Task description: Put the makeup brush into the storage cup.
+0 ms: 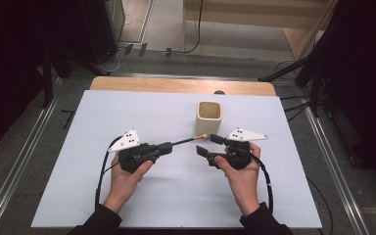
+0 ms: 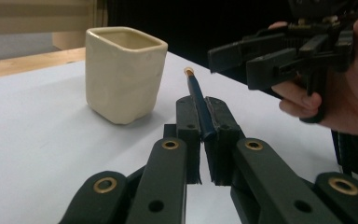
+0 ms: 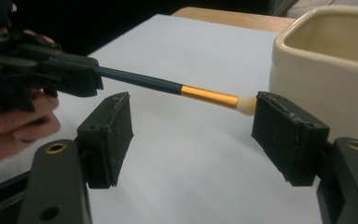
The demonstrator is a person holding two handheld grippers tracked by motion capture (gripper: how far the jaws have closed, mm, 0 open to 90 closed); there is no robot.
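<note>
Handover looks underway — left gripper (image 1: 165,146) jaws clamp the dark-handled, gold-ferruled brush (image 3: 168,87). Right gripper (image 1: 209,145) jaws gape around its tip — next, close, likely toward the cream square ceramic cup (image 1: 209,117).

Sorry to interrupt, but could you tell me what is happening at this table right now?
A person is working with two handheld grippers over a white table. The left gripper is shut on a slim dark-handled brush with a gold ferrule and pale tip, held off the table and pointing toward the right gripper. That gripper is open, with the brush tip by one of its jaws. A cream square ceramic cup stands upright just beyond them.
</note>
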